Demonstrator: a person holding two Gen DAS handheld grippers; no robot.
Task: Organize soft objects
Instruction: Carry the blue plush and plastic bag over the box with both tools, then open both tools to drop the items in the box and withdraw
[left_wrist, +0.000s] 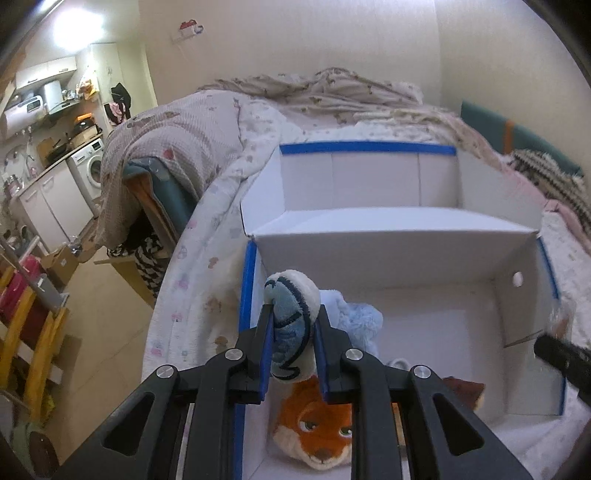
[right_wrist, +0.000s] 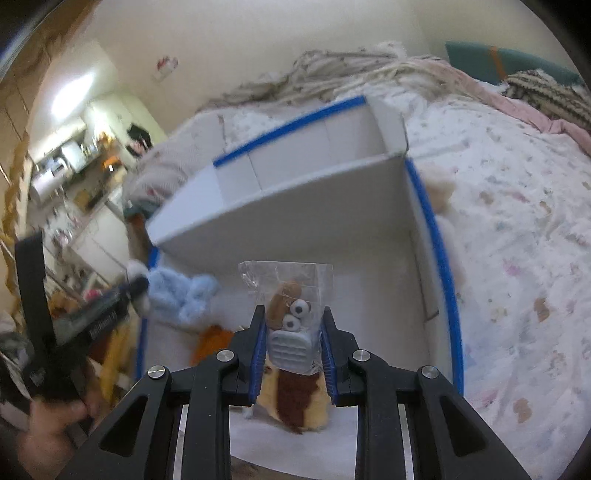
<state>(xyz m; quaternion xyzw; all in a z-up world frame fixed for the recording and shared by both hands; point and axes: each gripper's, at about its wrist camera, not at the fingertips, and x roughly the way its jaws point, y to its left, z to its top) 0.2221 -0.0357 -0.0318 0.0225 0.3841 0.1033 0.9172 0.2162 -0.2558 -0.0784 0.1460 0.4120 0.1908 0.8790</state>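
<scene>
My left gripper (left_wrist: 293, 336) pinched the blue-and-white plush (left_wrist: 291, 314) in its jaws, just above the white box's (left_wrist: 461, 325) near-left corner, over the fox plush (left_wrist: 314, 424). My right gripper (right_wrist: 293, 343) clamped the bagged plush (right_wrist: 288, 325) upright over the box floor.

Fox plush (left_wrist: 314, 424): we see its face only, body hidden beneath the left gripper (left_wrist: 293, 354). Kitchen clutter (right_wrist: 74, 166): blurred, unidentifiable. Bagged toy (right_wrist: 291, 332): lower part cut off behind jaws.
</scene>
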